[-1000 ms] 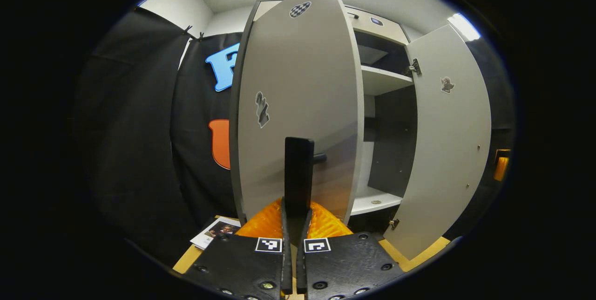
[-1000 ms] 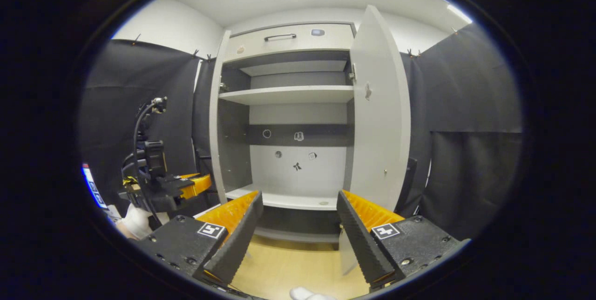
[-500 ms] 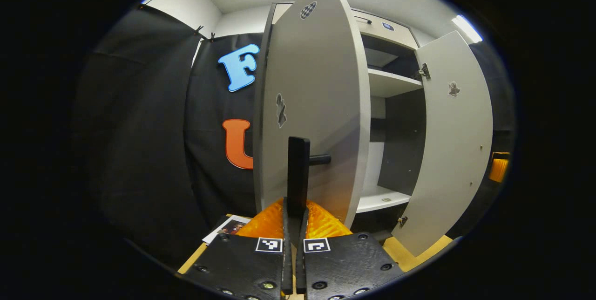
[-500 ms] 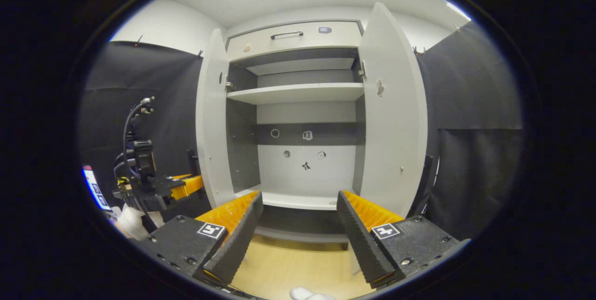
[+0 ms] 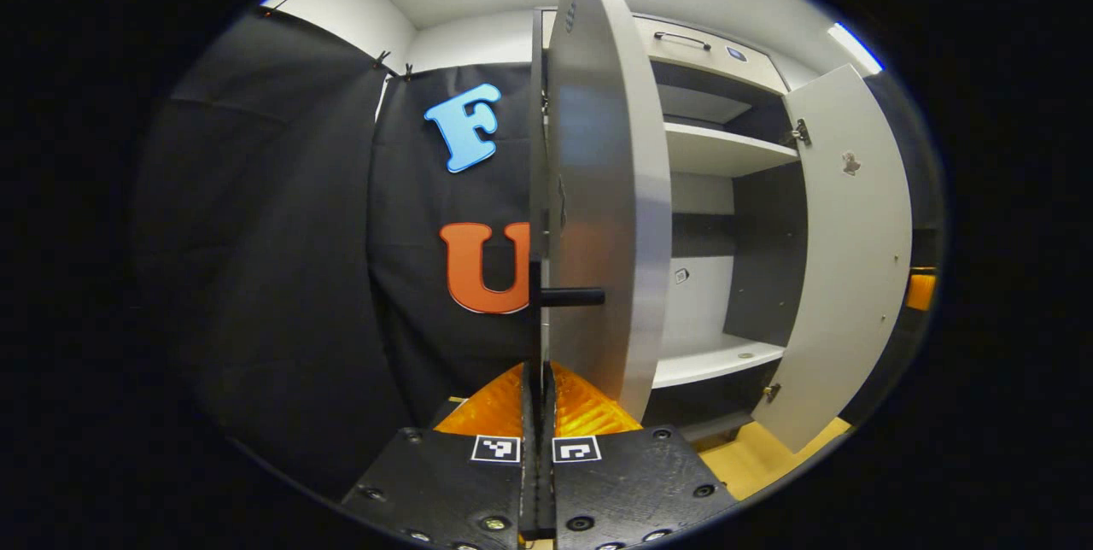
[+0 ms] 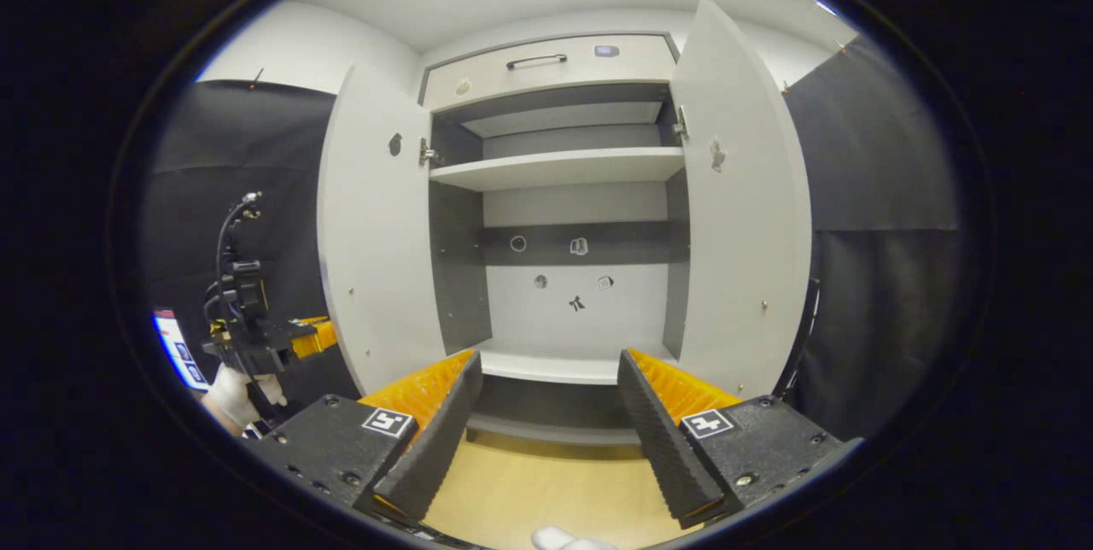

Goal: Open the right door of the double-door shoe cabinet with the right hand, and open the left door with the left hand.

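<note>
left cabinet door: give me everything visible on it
The left door is a flat pale grey panel, matte, like laminated board, swung wide open on its hinge at the cabinet's left side. A small dark sticker sits near the top of its inner face, with small fittings lower down. In the left gripper view it shows nearly edge-on, and the left claw is shut on its dark bar handle.
</note>
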The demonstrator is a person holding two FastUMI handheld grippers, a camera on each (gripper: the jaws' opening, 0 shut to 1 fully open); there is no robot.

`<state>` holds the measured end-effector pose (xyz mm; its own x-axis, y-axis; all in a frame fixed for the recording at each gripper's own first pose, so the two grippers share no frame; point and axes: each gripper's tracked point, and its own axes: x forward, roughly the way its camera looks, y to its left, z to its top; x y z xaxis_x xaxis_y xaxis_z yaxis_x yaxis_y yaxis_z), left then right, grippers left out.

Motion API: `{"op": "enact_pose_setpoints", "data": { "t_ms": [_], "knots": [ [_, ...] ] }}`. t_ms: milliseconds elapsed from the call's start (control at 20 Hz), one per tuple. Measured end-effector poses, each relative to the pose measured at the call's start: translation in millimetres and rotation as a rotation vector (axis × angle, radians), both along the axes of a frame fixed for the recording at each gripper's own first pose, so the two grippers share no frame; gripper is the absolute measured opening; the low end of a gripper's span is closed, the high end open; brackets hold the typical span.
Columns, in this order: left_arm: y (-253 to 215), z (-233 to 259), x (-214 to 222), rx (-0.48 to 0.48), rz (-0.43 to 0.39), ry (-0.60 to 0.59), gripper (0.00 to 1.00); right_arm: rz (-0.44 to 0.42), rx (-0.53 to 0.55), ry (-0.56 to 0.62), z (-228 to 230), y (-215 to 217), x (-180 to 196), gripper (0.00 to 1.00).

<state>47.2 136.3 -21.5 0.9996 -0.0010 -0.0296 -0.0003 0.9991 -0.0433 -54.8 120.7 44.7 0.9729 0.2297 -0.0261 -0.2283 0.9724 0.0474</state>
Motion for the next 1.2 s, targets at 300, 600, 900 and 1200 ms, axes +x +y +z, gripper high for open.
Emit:
{"op": "enact_pose_setpoints", "data": {
  "t_ms": [300, 600, 900, 1200],
  "knots": [
    [11, 0, 3, -0.014, -0.063, -0.005, 0.0, 0.011, -0.003, 0.003, -3, 10, -1, 0.99],
    [21, -1, -9, 0.062, 0.01, 0.009, 0.07, 0.008, -0.01, 0.003, -5, 14, -5, 0.99],
    [43, -12, -34, 0.06, 0.081, 0.013, 0.75, -0.007, -0.007, 0.004, -7, 12, -4, 0.99],
    [39, -18, -74, 0.069, 0.115, 0.039, 0.96, -0.028, -0.01, 0.004, -7, 10, -5, 0.99]
  ]
}}
